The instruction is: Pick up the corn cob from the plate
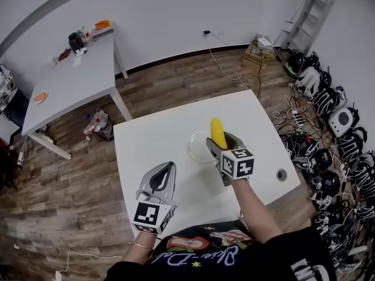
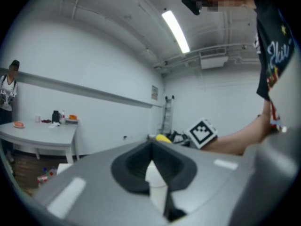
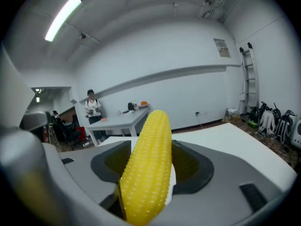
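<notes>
The yellow corn cob [image 1: 217,132] is held above the white table [image 1: 152,139], and my right gripper [image 1: 222,143] is shut on its lower part. In the right gripper view the corn cob [image 3: 149,164] stands up between the dark pads [image 3: 195,166] of my right gripper [image 3: 150,150] and points away from the camera. A clear glass plate [image 1: 197,148] lies on the table just left of the cob. My left gripper [image 1: 168,168] hovers over the table's front left, shut and empty. In the left gripper view my left gripper [image 2: 151,146] has its jaws together, with the corn cob [image 2: 163,138] beyond.
A small round disc [image 1: 282,174] lies near the table's right edge. A second white table [image 1: 70,81] with small items stands at the back left. Bags and cables [image 1: 328,127] crowd the floor on the right, by a ladder [image 1: 307,10]. A person [image 3: 92,108] stands far off.
</notes>
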